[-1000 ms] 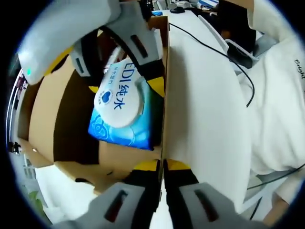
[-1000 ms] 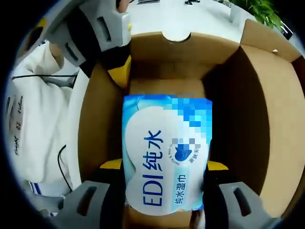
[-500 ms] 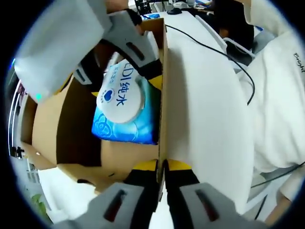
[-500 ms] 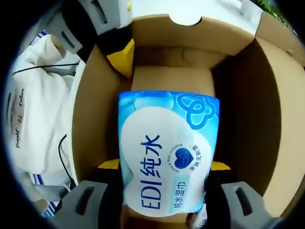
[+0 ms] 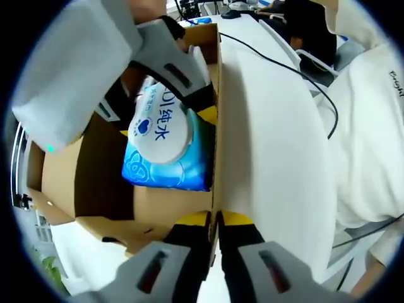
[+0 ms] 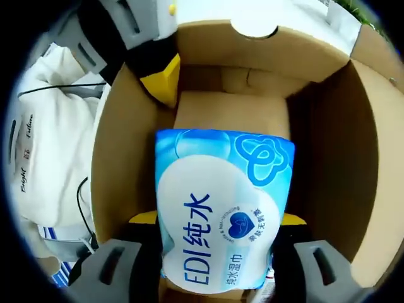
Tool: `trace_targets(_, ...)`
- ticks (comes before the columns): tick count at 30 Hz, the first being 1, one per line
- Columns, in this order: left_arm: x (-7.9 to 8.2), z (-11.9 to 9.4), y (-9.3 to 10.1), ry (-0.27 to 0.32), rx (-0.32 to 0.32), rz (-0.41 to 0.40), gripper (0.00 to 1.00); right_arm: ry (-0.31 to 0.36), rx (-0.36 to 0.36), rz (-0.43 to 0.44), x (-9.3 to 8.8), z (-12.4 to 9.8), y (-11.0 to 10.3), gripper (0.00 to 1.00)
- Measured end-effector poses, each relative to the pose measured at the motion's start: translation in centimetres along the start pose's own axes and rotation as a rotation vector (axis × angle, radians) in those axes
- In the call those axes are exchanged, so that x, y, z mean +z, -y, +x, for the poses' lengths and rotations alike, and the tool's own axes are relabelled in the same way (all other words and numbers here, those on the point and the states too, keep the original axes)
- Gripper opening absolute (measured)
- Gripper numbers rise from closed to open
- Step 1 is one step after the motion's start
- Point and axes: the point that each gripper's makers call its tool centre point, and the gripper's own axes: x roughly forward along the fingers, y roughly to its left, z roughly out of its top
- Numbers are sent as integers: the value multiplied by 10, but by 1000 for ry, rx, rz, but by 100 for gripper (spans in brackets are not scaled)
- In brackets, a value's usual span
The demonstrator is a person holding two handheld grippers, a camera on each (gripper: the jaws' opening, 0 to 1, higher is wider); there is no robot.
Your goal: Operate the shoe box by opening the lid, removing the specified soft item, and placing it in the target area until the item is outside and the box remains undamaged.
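Right gripper view, right tool clamping wipes pack, inside open shoe box

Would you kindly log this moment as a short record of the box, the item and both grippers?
box: cardboard shoe box, open, lid flap held back
item: blue wet wipes pack, inside the box
right gripper: fingers closed on either side of the pack
left gripper: fingers pinched on the box's edge
surroundings: white garment, black cable
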Motion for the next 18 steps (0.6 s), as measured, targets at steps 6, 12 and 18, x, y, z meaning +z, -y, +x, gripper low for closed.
trace_targets(6,-1,1,12,-4,10,-8,5,-103,-25,-29,-2,5,-6,73)
trace_targets(12,0,2,14,2,14,-2,5,-78,-49,-19,-5,4,-16,72)
trace_targets(18,1,3,15,2,7,1,5,-56,-53,-14,-1,4,-20,72)
